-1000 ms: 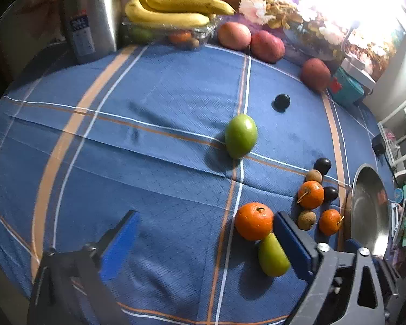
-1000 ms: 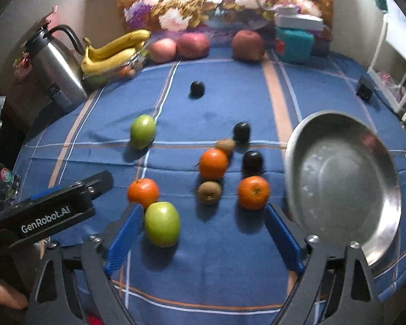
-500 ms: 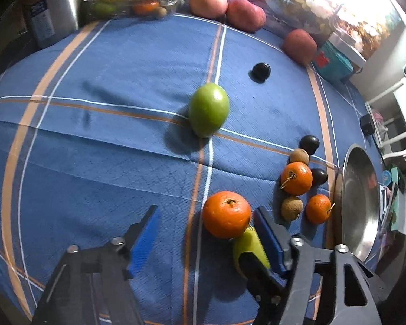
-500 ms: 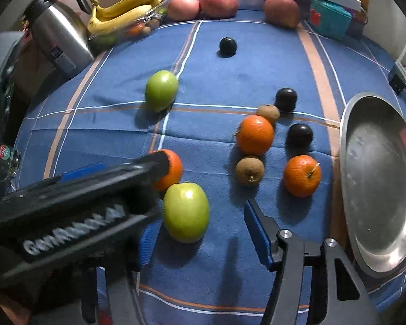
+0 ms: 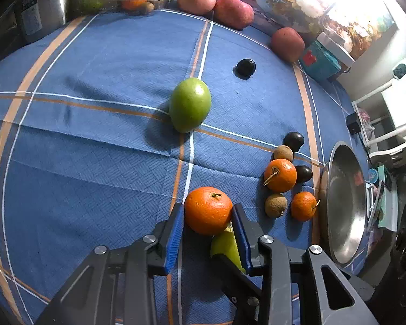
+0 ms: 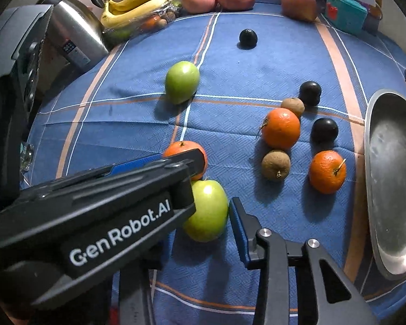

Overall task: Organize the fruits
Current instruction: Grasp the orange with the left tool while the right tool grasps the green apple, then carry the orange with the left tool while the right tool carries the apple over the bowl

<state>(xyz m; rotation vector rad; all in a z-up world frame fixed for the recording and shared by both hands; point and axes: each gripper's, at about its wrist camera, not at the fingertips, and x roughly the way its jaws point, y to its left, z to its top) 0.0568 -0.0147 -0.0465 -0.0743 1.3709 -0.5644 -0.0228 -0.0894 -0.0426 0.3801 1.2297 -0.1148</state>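
Your left gripper (image 5: 207, 226) has just been closing, and its blue pads now sit against both sides of the orange (image 5: 208, 210) at the lower centre of the left wrist view, pinching it where it rests on the cloth. Your right gripper (image 6: 211, 218) has also just been closing around the green apple (image 6: 207, 214), low in the right wrist view. Its right pad stands right at the apple's flank; the left pad is hidden behind the left gripper's black body, so you cannot tell whether the apple is truly pinched. Orange and apple lie touching, the orange just above the apple.

Both rest on a blue tablecloth (image 5: 94, 162) with orange and white stripes, creased across the middle. A steel bowl (image 6: 392, 178) sits at the right edge of the frame, a steel kettle (image 6: 73, 35) and bananas (image 6: 138, 2) at the upper left, three reddish fruits along the top.

The orange is bright and dimpled, stem scar upward. The apple is glossy yellow-green. A second green fruit (image 6: 182, 81) lies upper centre; two smaller oranges, two brown fruits and three dark ones lie scattered centre-right.
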